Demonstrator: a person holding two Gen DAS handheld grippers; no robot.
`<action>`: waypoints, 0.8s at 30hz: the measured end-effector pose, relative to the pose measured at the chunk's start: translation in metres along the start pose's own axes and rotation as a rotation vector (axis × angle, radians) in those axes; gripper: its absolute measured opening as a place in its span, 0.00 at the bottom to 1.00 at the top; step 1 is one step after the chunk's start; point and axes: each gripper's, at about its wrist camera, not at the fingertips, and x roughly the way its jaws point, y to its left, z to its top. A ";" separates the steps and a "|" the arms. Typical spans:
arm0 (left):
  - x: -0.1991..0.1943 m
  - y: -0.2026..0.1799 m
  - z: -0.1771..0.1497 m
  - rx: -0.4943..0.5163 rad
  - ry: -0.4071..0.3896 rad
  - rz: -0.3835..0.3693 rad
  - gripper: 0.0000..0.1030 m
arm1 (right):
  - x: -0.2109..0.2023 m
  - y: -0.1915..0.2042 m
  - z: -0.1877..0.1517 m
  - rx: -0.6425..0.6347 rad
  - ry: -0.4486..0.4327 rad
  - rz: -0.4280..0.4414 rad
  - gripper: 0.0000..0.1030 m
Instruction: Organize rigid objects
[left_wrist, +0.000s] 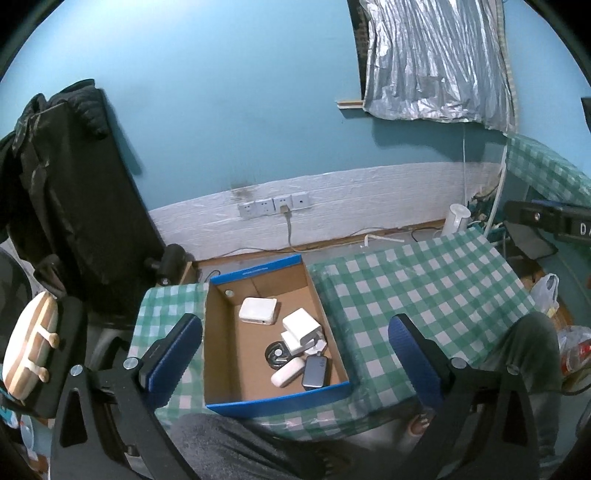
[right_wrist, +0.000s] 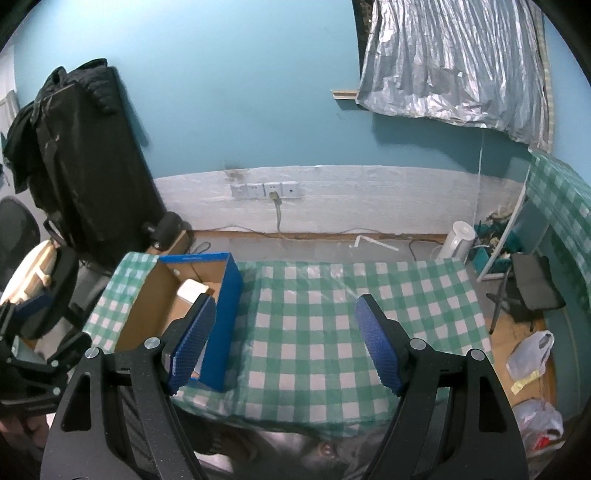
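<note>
A blue-edged cardboard box (left_wrist: 221, 332) stands on the left part of a table with a green checked cloth (left_wrist: 424, 288). Inside lie a white flat box (left_wrist: 258, 311), white chargers (left_wrist: 301, 326), a black round object (left_wrist: 277, 353), a white oblong case (left_wrist: 288, 372) and a grey power bank (left_wrist: 316, 373). My left gripper (left_wrist: 295, 354) is open and empty, held above the box. My right gripper (right_wrist: 286, 343) is open and empty above the bare cloth (right_wrist: 314, 325), right of the box (right_wrist: 225, 295). The left gripper's body shows in the right wrist view (right_wrist: 40, 332).
A black suitcase with a jacket (left_wrist: 70, 206) stands at the left wall. Wall sockets (left_wrist: 273, 205) with a cable are behind the table. A white kettle (right_wrist: 458, 240), a folding stool (right_wrist: 532, 291) and plastic bags (right_wrist: 532, 354) are on the floor at right.
</note>
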 end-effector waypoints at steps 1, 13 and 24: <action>0.001 -0.001 -0.001 0.001 0.000 -0.001 0.99 | 0.000 -0.001 -0.001 0.002 0.002 -0.003 0.75; 0.005 0.009 -0.001 -0.039 0.039 0.022 0.99 | -0.004 -0.005 -0.003 0.007 -0.001 -0.019 0.75; 0.009 0.009 -0.006 -0.032 0.074 0.066 0.99 | -0.006 -0.007 -0.006 0.013 0.008 -0.020 0.75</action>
